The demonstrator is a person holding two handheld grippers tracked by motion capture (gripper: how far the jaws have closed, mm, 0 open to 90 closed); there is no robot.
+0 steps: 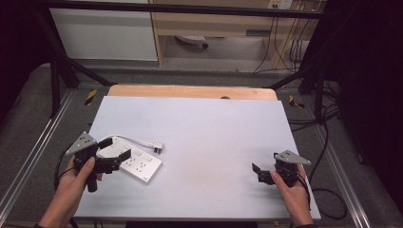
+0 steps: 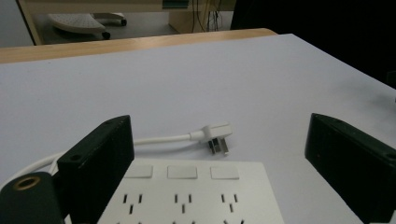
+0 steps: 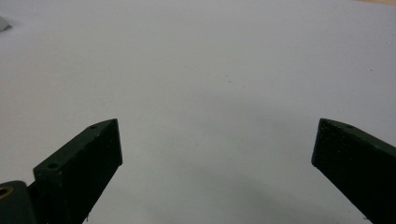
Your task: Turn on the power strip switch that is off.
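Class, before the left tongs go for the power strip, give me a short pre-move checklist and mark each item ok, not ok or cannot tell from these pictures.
1. Left tongs open wide enough for the power strip: ok, jaws stand apart on either side of it.
2. Strip lying flat, sockets up, on the white table: ok.
3. Cord and plug out of the jaws' path: ok, the plug lies beyond the strip's far edge.
4. Right tongs open and well away from the strip: ok, over bare table at the right.
5. Jaws already touching the strip: cannot tell.
6. Strip's switches off: cannot tell.
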